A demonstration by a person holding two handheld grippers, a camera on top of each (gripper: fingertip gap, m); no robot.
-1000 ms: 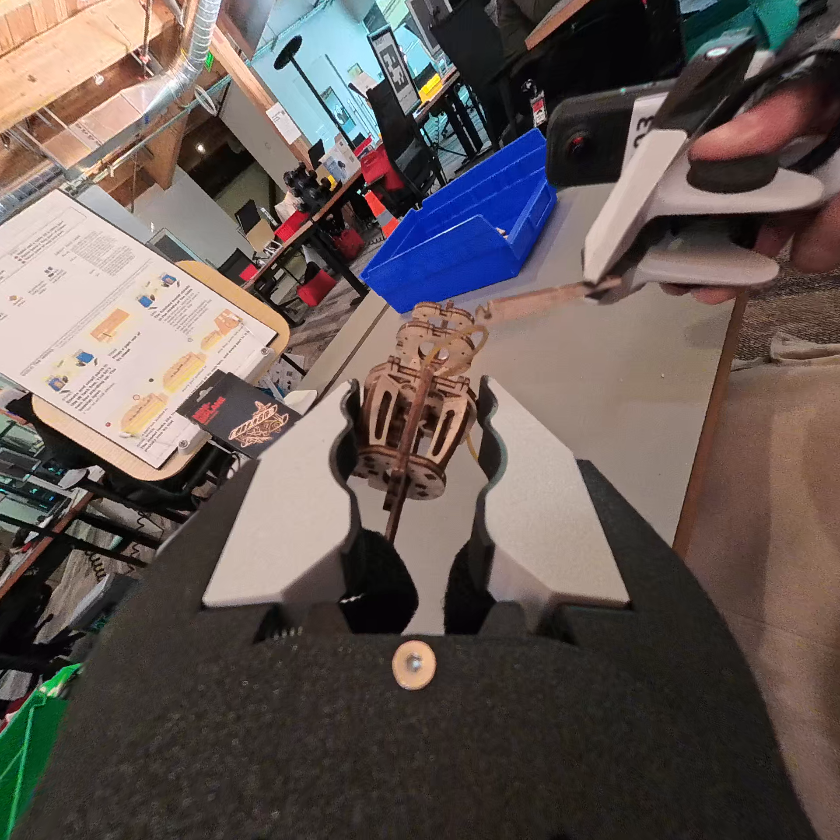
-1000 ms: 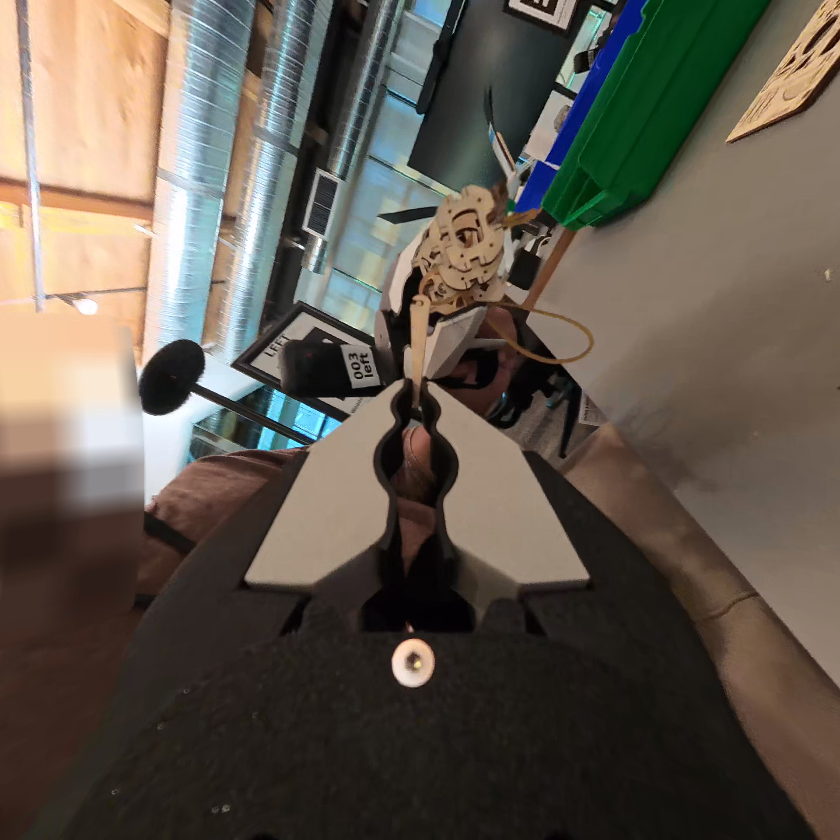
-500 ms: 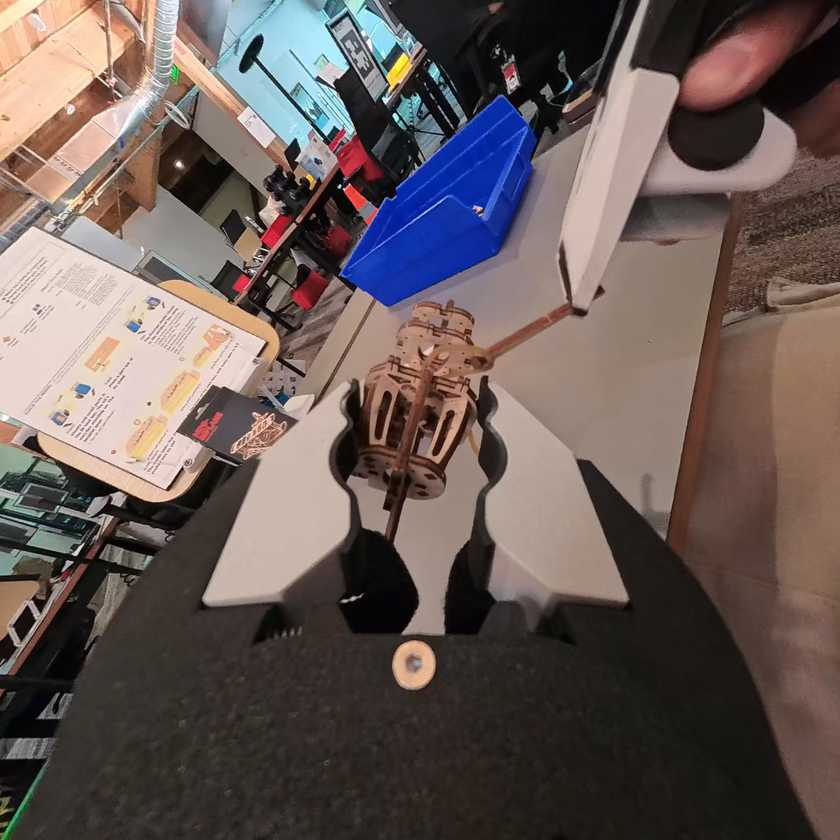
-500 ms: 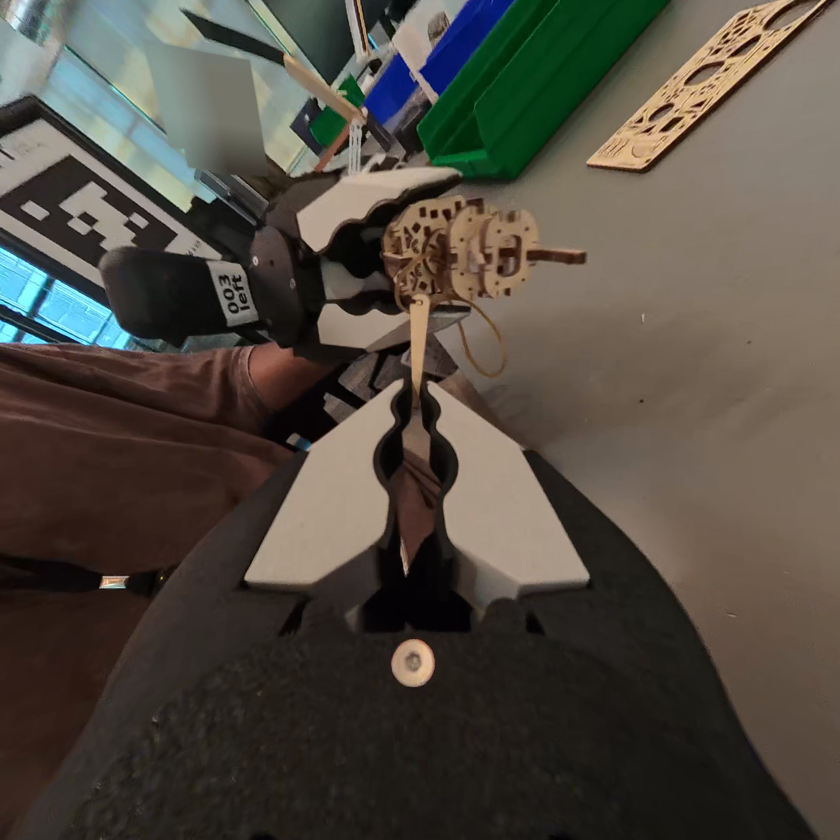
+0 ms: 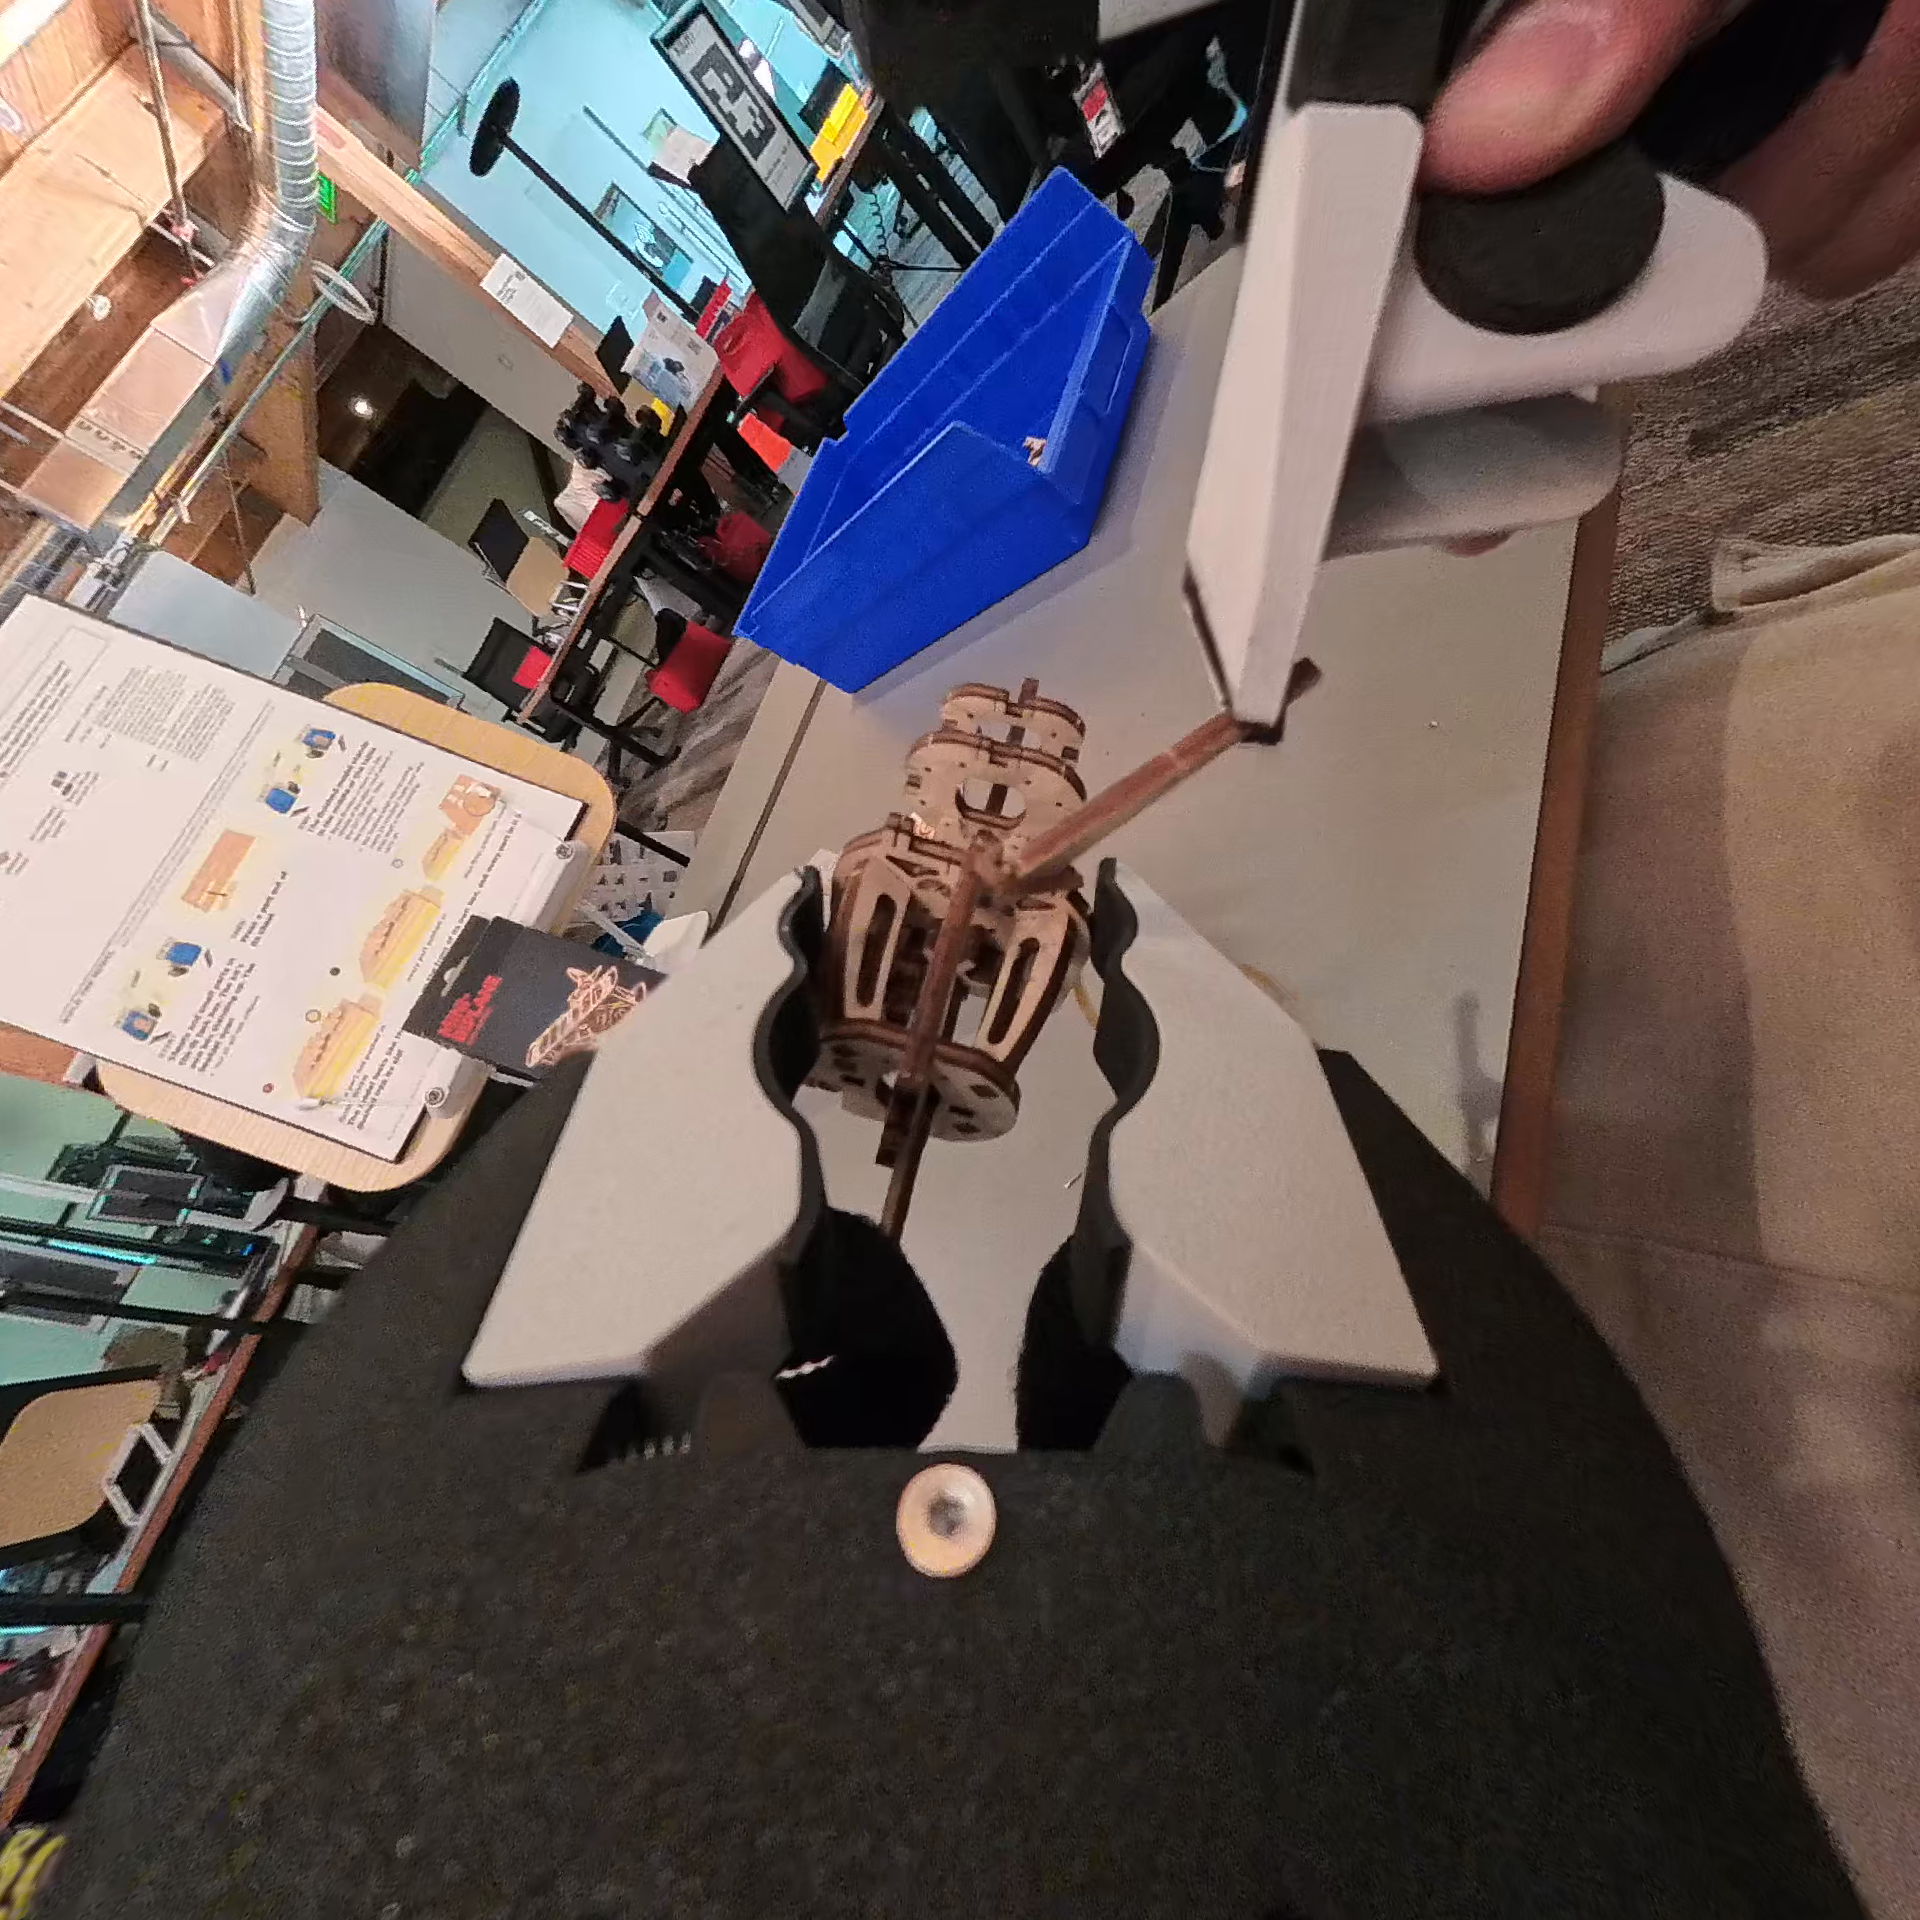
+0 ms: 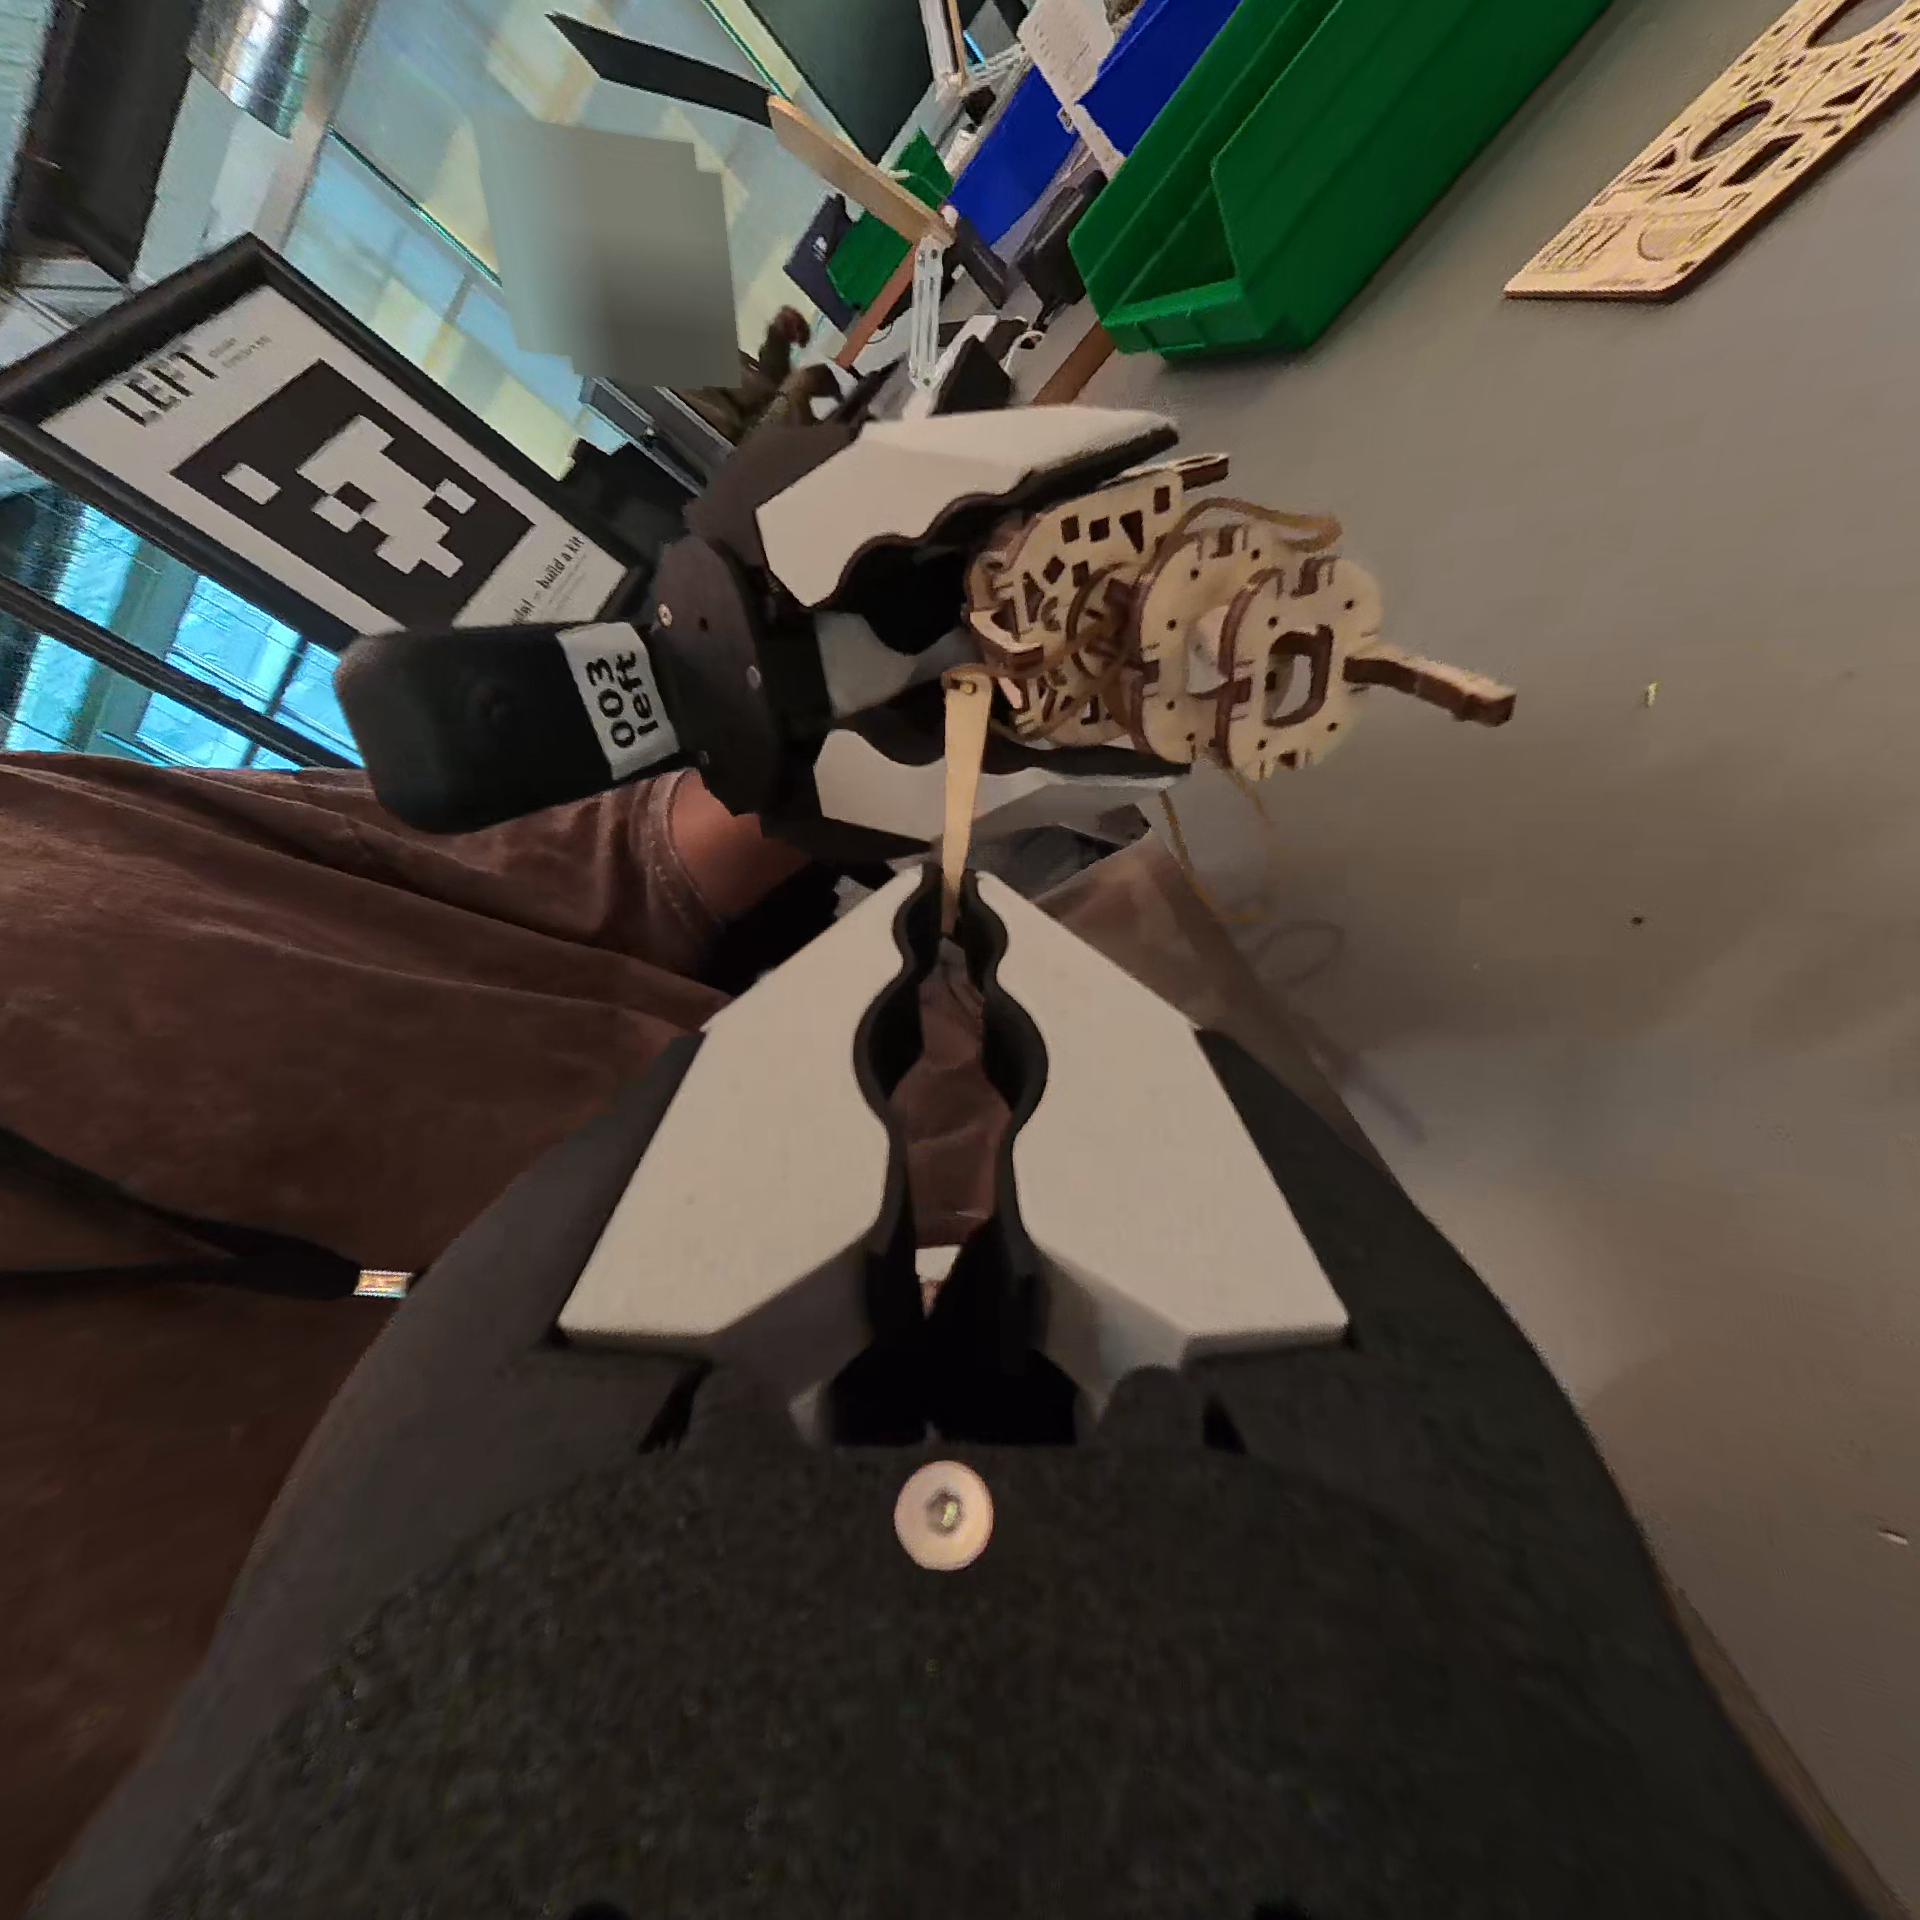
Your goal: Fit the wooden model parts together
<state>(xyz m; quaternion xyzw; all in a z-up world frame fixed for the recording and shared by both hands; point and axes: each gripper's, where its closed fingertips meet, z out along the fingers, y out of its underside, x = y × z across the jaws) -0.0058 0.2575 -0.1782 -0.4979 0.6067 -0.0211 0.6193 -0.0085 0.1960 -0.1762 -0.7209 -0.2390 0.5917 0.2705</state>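
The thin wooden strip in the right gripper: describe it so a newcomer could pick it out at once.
Start at the grey table, above which the left gripper clamps a round, slotted wooden model. The right gripper pinches the wooden strip, whose far end meets the model. Unlike the model's discs, it is one plain, pale, narrow slat.

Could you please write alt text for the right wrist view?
The right gripper pinches a thin wooden strip whose far end meets the wooden model gripped by the left gripper above a grey table.
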